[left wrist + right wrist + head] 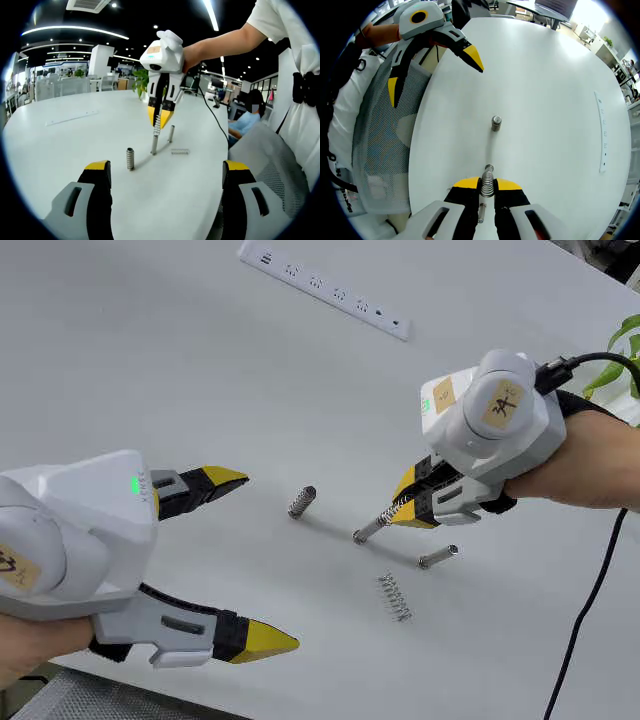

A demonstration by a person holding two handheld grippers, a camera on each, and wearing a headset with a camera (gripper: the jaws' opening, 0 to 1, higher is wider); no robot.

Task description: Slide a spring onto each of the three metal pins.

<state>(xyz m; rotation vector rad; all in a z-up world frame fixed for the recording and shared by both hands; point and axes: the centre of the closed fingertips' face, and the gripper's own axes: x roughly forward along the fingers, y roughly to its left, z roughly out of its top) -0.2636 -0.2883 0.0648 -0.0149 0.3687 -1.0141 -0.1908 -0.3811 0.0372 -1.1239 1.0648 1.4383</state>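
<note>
White desk [150, 360] with a power strip [325, 288] along its far side. Standing mid-desk are a spring-covered pin [302, 502], a middle pin [365, 533] and a bare pin [438, 557] — a loose spring [394, 597] lies beside them.

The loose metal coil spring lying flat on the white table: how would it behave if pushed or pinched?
Lying on its side, the loose metal coil spring would probably roll if nudged. Its open coils suggest it may squash or bend under a hard pinch. Thin and light-looking, it might skid on the white table.
</note>
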